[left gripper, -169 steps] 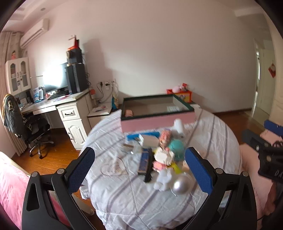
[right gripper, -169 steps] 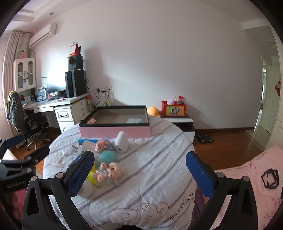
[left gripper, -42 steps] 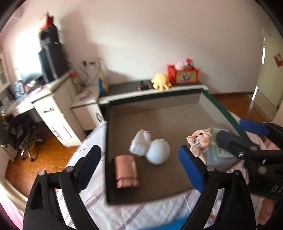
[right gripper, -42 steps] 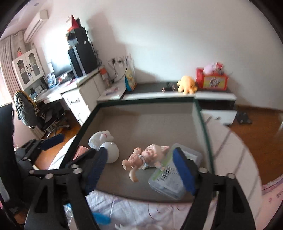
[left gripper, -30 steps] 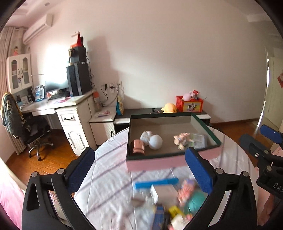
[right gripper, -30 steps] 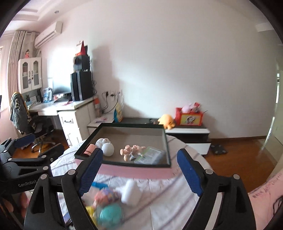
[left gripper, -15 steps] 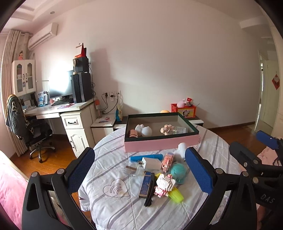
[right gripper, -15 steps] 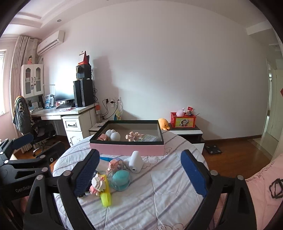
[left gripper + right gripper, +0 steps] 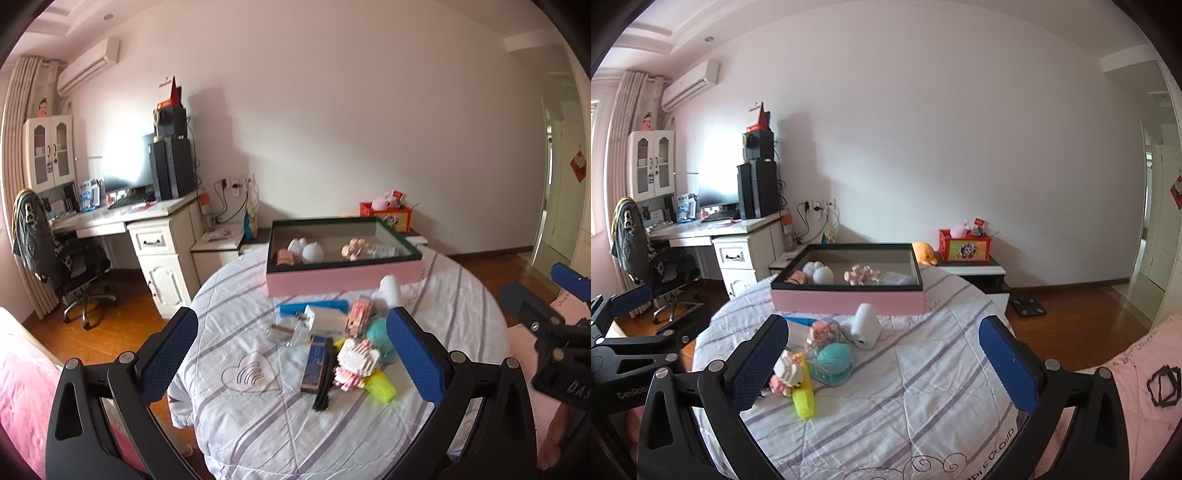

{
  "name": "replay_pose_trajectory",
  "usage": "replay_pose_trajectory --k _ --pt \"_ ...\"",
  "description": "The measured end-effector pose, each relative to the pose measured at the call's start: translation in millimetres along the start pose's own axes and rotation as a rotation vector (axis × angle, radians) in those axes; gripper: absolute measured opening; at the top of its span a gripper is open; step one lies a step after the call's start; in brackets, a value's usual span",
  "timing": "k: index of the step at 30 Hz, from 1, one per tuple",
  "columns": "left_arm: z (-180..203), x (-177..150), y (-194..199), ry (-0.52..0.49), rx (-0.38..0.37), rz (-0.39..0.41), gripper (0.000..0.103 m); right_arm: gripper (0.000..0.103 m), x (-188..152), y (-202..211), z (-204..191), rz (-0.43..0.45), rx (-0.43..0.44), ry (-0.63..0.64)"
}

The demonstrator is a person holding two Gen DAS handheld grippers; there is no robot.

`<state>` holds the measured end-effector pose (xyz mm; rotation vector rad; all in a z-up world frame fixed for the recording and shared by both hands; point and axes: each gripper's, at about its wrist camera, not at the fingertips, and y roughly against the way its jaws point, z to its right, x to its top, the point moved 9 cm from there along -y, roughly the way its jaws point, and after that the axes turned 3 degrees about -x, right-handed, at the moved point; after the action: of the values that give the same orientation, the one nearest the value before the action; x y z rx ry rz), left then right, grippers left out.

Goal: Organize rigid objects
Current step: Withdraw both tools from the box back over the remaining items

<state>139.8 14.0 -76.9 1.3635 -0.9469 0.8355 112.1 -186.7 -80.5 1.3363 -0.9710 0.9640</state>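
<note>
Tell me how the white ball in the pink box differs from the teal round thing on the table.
The white ball lies inside the pink box; the teal round thing sits out on the table among the loose items. The ball is plain white, the teal one coloured and flatter. Both are rounded, and neither gripper is touching them.

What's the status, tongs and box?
Left tongs open, empty; right tongs opening, empty. Pink box holds four items; toy pile waits on table. Path unobstructed.
</note>
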Motion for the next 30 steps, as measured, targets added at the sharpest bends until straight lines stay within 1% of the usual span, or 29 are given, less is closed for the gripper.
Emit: replay_pose_trajectory --k 8,15,17,22,26,28,30 --pt "-11.1 -31.2 -29.7 -0.001 0.002 -0.096 0.103 0.103 -28.5 -29.8 3.8 -0.093 -0.013 -0.007" --pt "-15.4 -69.2 -61.6 -0.007 -0.011 -0.219 0.103 0.103 -54.4 -56.4 3.0 -0.18 -0.009 -0.004" --pt "-13.6 -77.4 -69.0 -0.009 -0.02 -0.239 0.103 0.103 -59.5 -63.2 1.9 -0.201 -0.01 -0.004" --pt "-17.5 -90.3 -87.7 0.004 -0.014 -0.286 0.103 0.103 -71.9 -78.6 -1.9 -0.249 0.0 -0.003" --pt "-9.5 -98.9 -102.5 0.015 -0.058 -0.329 0.103 0.103 -77.6 -89.0 -3.9 -0.272 0.004 0.002" --pt "-3.2 -102.4 -107.8 0.001 -0.078 -0.34 0.103 0.103 -80.5 -93.8 -4.3 -0.284 0.005 0.002" --pt "-1.9 -106.5 -113.6 -0.021 -0.069 -0.352 0.102 0.103 -83.1 -98.6 -4.3 -0.296 0.003 0.003"
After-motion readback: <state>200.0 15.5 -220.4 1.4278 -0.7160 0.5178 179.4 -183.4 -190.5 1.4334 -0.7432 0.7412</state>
